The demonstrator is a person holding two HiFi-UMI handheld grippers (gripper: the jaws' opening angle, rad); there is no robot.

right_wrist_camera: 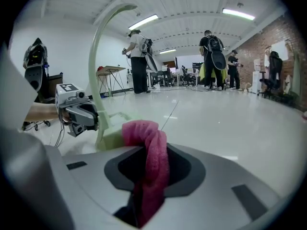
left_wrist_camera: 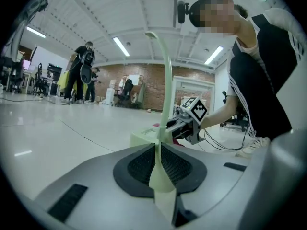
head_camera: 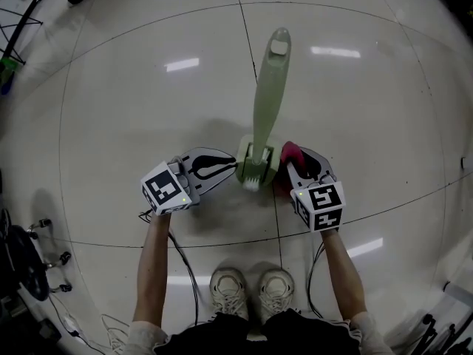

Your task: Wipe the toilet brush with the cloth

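Cloth [right_wrist_camera: 146, 150] between right tool [head_camera: 303, 166] jaws

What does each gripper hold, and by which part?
Left gripper: toilet brush, by a thin green edge near its base. Right gripper: pink cloth, by its bunched middle.

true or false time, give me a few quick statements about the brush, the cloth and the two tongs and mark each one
1. The right tongs hold a pink cloth. True.
2. The left tongs are empty. False: they are closed on the pale green toilet brush.
3. The brush lies flat. False: it stands upright in its base on the floor.
4. The cloth is wrapped round the brush handle. False: it is bunched in the right tongs, beside the base.
5. Both tongs are close to the base of the brush. True.
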